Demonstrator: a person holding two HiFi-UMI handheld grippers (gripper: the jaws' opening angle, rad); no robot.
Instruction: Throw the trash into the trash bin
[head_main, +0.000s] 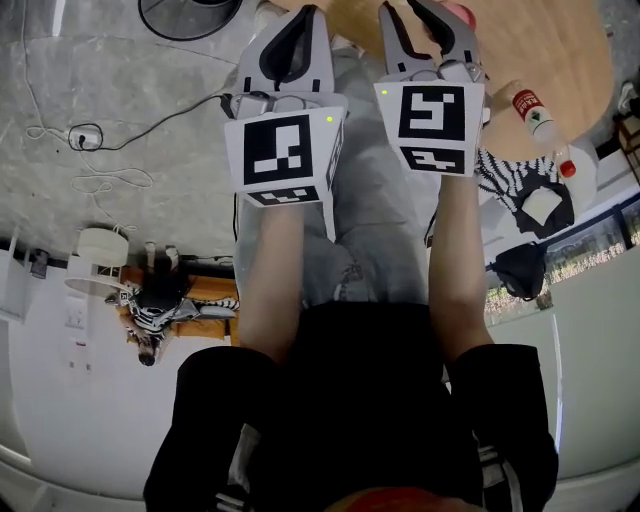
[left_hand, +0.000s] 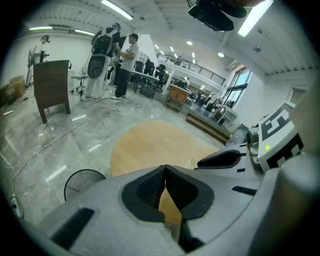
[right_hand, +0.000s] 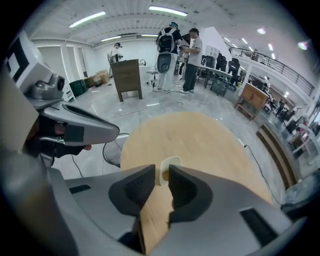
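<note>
**Left gripper** (left_hand: 165, 169): jaw tips meet and nothing is between them. It is idle and aimed down across the table.

**Right gripper** (right_hand: 160, 172): jaws stand partly open with a narrow gap. The pads press on nothing and it has hold of nothing. The trash shows through the gap, beyond the tips.

**Trash** (right_hand: 170, 164): one small, pale, cup-like piece. It lies on the table near the edge closest to the person, clear of both pads.

**Table** (right_hand: 205, 140): round, with a wooden top that is otherwise bare in both gripper views.

**Bin** (left_hand: 80, 182): dark wire mesh. It stands on the floor just beside the table, on the person's left, well apart from the trash.

**Step in hand**, as judged: the approach to the pick. Nothing has been lifted and nothing is in the bin.

**Next move calls for**:
- The right gripper goes forward and down until its pads flank the trash.
- The gap looks tight for the piece, so it may need to open wider first.
- It then closes lightly, since the piece looks thin and crushable.
- It lifts and carries the piece left, over the bin's mouth, before letting go.
</note>
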